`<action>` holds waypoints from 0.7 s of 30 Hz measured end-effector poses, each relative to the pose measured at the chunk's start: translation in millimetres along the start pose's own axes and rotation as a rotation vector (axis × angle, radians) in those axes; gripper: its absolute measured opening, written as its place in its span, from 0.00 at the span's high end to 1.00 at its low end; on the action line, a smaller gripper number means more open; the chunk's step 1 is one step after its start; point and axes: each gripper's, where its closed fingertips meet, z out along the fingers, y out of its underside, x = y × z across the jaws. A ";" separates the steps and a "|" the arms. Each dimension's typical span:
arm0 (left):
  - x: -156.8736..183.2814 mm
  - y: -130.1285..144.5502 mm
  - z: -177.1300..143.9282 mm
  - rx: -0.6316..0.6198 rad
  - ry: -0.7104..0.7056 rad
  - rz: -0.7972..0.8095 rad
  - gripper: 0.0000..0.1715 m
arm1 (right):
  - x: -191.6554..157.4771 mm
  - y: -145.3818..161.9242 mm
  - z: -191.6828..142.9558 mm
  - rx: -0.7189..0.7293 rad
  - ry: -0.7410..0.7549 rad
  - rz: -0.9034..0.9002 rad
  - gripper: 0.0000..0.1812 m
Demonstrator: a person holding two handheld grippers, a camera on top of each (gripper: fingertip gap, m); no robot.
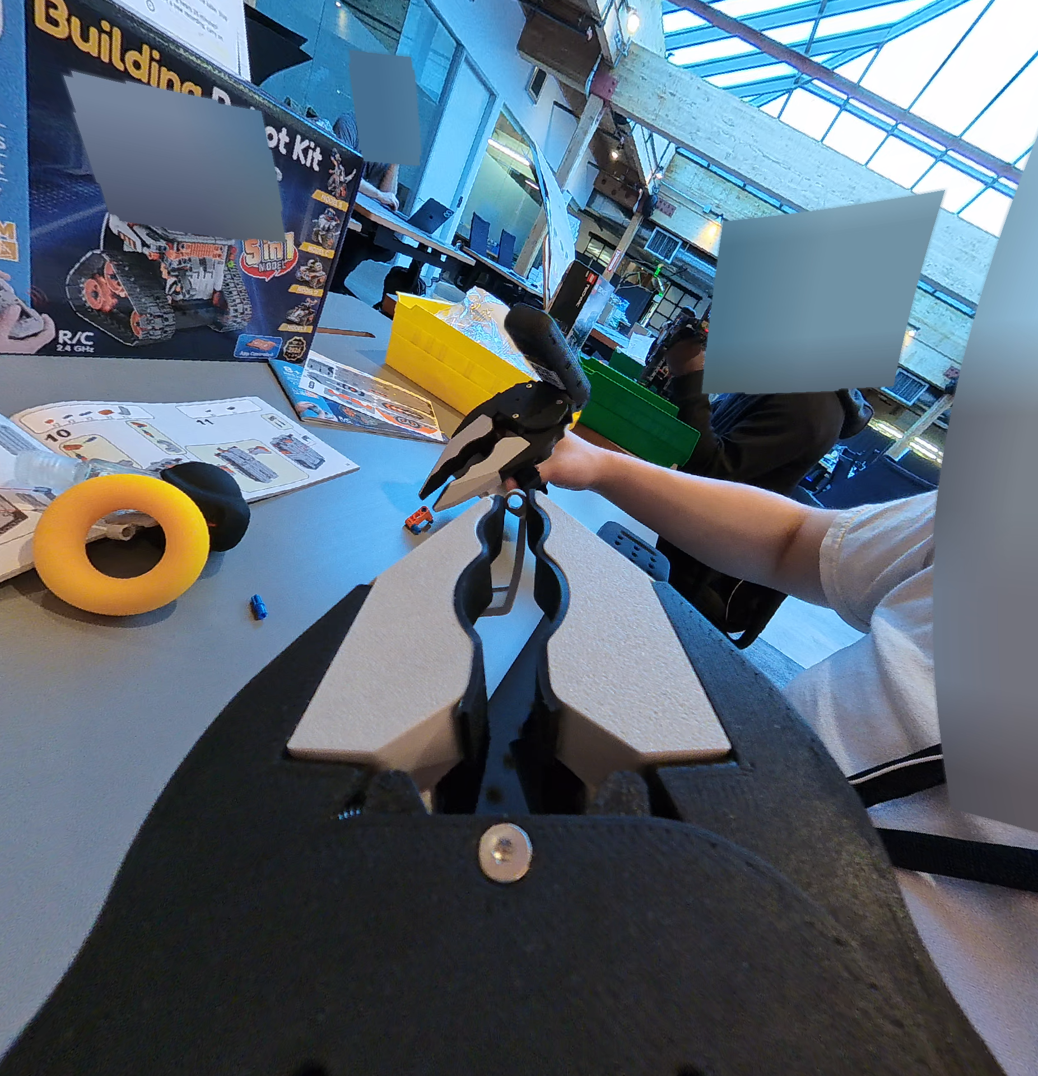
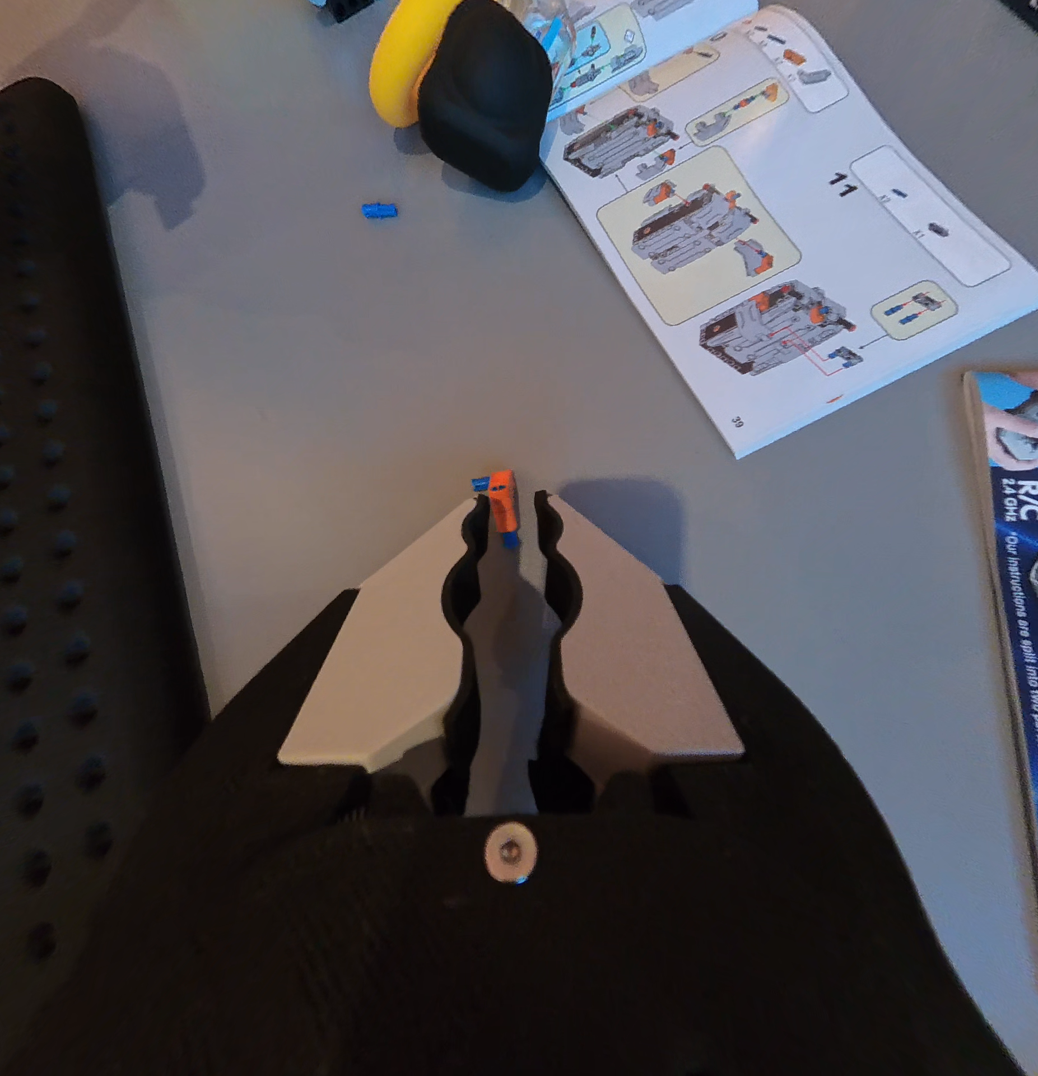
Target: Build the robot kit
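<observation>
Right claw point(image 2: 507, 495) partly hides orange piece point(image 2: 500, 502).

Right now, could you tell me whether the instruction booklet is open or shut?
Open: the instruction booklet lies spread flat on the table, printed pages facing up.

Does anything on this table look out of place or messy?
One small blue peg lies stray on the bare grey table, apart from the yellow ring. The open booklet lies askew. Nothing looks damaged.
</observation>
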 end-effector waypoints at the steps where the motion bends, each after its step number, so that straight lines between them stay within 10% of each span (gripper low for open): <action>1: 0.4 0.2 0.6 -0.001 0.002 0.000 0.97 | -1.6 -0.1 -0.3 -0.002 0.000 -0.011 0.92; 21: -1.2 2.3 3.5 -0.024 0.006 -0.005 0.97 | 12.7 9.0 -7.5 -0.079 0.605 -0.165 0.87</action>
